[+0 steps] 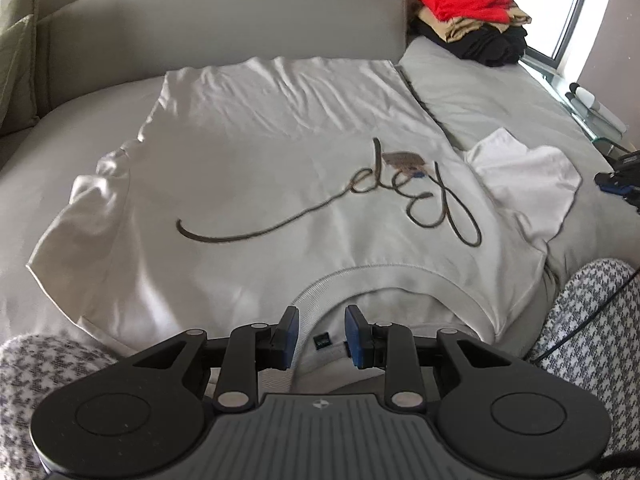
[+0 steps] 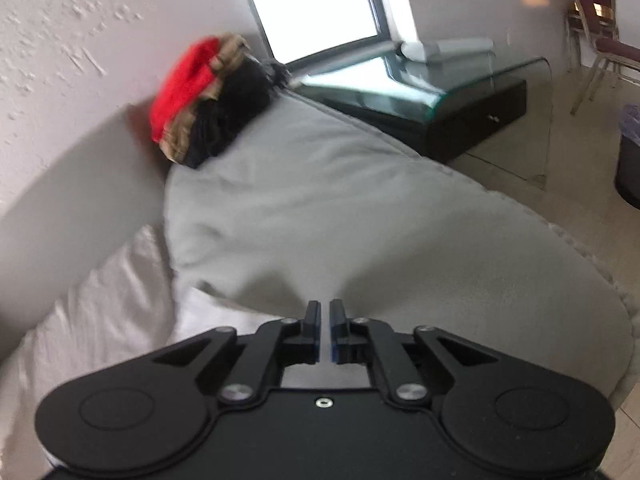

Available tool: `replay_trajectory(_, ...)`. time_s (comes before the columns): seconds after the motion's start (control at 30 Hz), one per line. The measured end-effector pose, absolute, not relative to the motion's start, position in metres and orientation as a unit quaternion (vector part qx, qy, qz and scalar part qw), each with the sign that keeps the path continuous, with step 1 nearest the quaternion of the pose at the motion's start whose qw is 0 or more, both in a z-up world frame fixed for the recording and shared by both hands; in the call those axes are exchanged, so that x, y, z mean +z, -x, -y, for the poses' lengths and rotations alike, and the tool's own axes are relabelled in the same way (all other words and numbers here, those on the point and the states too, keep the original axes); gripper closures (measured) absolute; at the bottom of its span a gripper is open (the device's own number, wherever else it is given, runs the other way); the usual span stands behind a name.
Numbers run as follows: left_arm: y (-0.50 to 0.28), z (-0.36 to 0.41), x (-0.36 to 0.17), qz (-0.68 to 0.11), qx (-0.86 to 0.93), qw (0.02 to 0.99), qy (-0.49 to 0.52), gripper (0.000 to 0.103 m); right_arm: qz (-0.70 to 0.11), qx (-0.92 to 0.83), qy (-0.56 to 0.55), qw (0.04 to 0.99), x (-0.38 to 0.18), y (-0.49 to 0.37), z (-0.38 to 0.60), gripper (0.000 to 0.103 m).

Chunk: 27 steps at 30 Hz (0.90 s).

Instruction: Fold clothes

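Observation:
A white T-shirt [image 1: 248, 168] with a dark script print lies spread flat on a grey sofa [image 1: 480, 92], its collar [image 1: 384, 276] nearest me. One sleeve [image 1: 528, 184] lies out to the right and the other [image 1: 80, 216] is bunched at the left. My left gripper [image 1: 322, 322] hovers at the collar with its jaws apart; the ribbed band and label show in the gap, and neither pad presses on them. In the right wrist view my right gripper [image 2: 325, 316] is shut with nothing in it, over the grey seat cushion [image 2: 360, 220]. The shirt's edge [image 2: 100, 300] shows at lower left.
A pile of folded clothes [image 1: 472, 20] [image 2: 208, 100], red over tan and black, sits at the sofa's back corner. A glass side table [image 2: 400, 88] stands beyond it under a window. Houndstooth-patterned legs [image 1: 592, 328] flank the near edge. A green cushion [image 1: 16, 60] leans at the far left.

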State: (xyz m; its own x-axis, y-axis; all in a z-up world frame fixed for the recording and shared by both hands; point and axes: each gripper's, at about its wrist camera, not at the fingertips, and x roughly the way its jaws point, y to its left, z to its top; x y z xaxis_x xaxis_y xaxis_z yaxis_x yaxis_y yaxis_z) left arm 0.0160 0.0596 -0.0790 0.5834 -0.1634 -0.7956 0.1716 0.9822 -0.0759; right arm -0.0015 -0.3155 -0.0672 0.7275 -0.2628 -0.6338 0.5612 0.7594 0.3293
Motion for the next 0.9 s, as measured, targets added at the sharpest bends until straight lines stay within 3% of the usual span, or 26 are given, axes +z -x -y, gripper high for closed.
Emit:
replay_trajectory(0.17, -0.022, -0.064, -0.077, -0.432, -0.048, 0.9, -0.019, 0.075, -0.359, -0.048, -0.283, 0.888, -0.058, -0.002, 0.252, 0.091)
replay_trajectory(0.47, -0.005, -0.065, -0.097, -0.48, -0.047, 0.874, -0.068, 0.081, -0.489, 0.089, -0.175, 0.85, -0.11, -0.006, 0.144, 0.09)
replay_trajectory(0.57, 0.003, -0.081, -0.086, -0.493, -0.087, 0.866, -0.011, 0.081, -0.502, 0.099, -0.156, 0.845, -0.106, 0.012, 0.14, 0.09)
replay_trajectory(0.63, 0.009, -0.103, -0.066, -0.457, -0.085, 0.885, 0.032, 0.08, -0.505, 0.103, -0.161, 0.842, -0.097, 0.017, 0.139, 0.09)
replay_trajectory(0.67, 0.011, -0.115, -0.057, -0.436, -0.072, 0.896, 0.044, 0.078, -0.496, 0.108, -0.167, 0.845, -0.091, 0.019, 0.14, 0.088)
replay_trajectory(0.77, 0.013, -0.154, -0.032, -0.381, -0.022, 0.921, 0.082, 0.066, -0.457, 0.122, -0.189, 0.86, -0.077, 0.007, 0.138, 0.065)
replay_trajectory(0.9, 0.007, -0.221, -0.02, -0.355, 0.038, 0.919, 0.169, 0.06, -0.454, 0.136, -0.23, 0.85, -0.08, -0.023, 0.129, 0.063)
